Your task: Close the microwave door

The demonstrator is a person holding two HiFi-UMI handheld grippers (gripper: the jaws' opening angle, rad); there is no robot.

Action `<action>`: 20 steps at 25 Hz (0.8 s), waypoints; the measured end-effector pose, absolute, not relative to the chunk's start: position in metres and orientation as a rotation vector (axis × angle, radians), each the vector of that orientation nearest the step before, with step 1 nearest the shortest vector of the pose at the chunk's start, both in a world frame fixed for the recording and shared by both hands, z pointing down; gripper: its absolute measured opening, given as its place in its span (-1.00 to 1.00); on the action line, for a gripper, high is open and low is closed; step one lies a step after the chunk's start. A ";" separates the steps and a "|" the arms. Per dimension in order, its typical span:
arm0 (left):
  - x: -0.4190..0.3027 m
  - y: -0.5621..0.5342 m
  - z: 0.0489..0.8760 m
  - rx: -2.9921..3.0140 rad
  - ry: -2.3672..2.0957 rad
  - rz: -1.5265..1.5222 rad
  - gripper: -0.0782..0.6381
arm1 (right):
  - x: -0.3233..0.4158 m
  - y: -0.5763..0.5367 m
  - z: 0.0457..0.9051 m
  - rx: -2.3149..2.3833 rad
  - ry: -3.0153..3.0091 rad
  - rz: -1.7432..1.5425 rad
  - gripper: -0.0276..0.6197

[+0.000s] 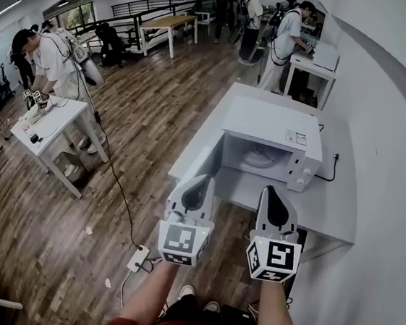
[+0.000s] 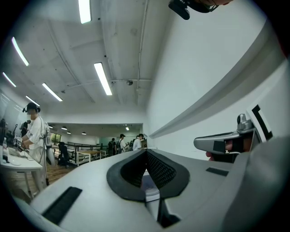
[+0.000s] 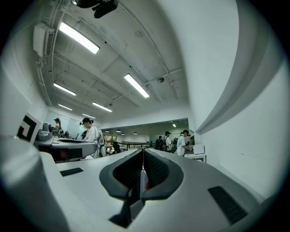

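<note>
Microwave door [image 1: 207,158] stands open on the left side of the oven. It is hinged at the cavity's left edge and swung out towards the person, so its long face runs roughly from the oven front to the near edge of the tabletop [image 1: 329,202]. Its free edge is at the near end.

The left claw [image 1: 205,179] comes next, and it is the nearer of the two. In the head view its tips lie right at the door's free edge. I cannot tell from here whether they touch the door or sit just short of it. Its jaws are pressed together with nothing between them, as the left gripper view [image 2: 146,152] shows plainly. That view looks slightly upward, past the tips to the wall and ceiling.

The open cavity of the microwave [image 1: 273,126] is to the right of the door, with the pale turntable [image 1: 258,156] visible inside.

The right claw [image 1: 269,190] hangs in front of the cavity mouth, near the tabletop's front edge and clear of the door. Its jaws are also together and empty [image 3: 142,152]. The knobs [image 1: 305,173] are further right.

As I judge it, the move turns on the hinge being on the left. The door has to swing to the right and away from the person, so the push belongs on its outer face near the free edge. That is a job for the left claw used as a closed poker, while the right claw must stay out of the door's sweep.
</note>
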State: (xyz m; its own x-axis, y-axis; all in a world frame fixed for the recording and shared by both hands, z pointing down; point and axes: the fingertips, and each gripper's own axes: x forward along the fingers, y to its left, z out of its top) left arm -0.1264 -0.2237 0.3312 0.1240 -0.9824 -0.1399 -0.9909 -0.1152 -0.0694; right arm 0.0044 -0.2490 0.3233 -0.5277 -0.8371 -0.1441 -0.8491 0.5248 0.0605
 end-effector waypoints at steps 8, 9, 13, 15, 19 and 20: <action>-0.175 -0.230 0.362 -2.200 2.077 0.011 -0.70 | -0.037 -0.263 0.337 -1.431 2.715 0.160 -0.83; -0.181 -0.229 0.367 -2.193 2.093 -0.004 -0.70 | -0.044 -0.264 0.339 -1.419 2.725 0.157 -0.83; -0.205 -0.223 0.387 -2.172 2.153 -0.050 -0.70 | -0.070 -0.265 0.345 -1.369 2.770 0.148 -0.83; -0.213 -0.221 0.397 -2.172 2.170 -0.080 -0.70 | -0.082 -0.266 0.349 -1.348 2.789 0.141 -0.83; -0.226 -0.221 0.420 -2.201 2.210 -0.128 -0.70 | -0.103 -0.270 0.356 -1.306 2.823 0.133 -0.83; -0.229 -0.220 0.425 -2.211 2.217 -0.135 -0.70 | -0.107 -0.270 0.357 -1.298 2.830 0.131 -0.83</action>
